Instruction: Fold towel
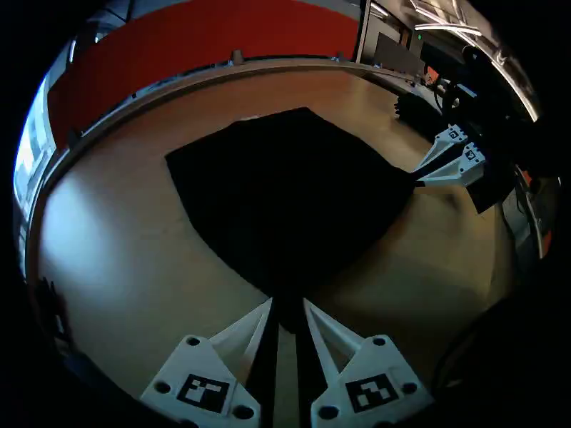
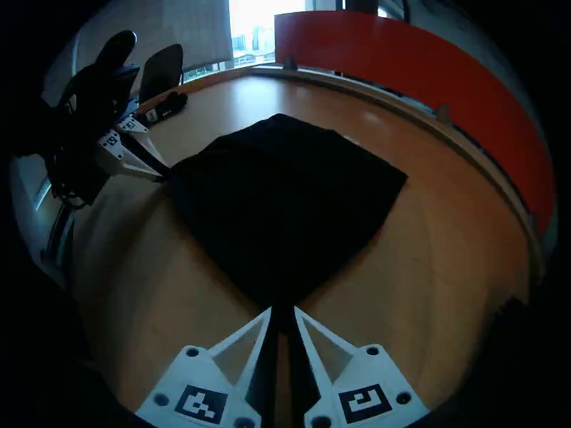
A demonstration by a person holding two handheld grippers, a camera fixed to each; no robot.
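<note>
Table [image 1: 128,271]: pale wood, broad, with a curved far edge. A raised rail runs along that edge.

Red panel [image 1: 200,43]: stands upright just behind the rail, long and flat.

Towel [image 1: 285,192]: black, lying spread flat on the table near its middle. It reads roughly as a diamond, one corner pointing at each camera. The surface is too dark to make out folds or creases.

Left claw [image 1: 287,308]: white fingers drawn almost together, a narrow slot between them. The near towel corner runs into that slot and is pinched there, low at the table top. In the right gripper view the same claw sits at the towel's left corner, tips meeting on the cloth, with a dark-clad arm behind it.

Right claw [image 2: 283,312]: same posture, fingers nearly closed and nipping its own near corner of the towel.

Two dark chair backs [image 2: 160,68]: beyond the table, by the window.
</note>
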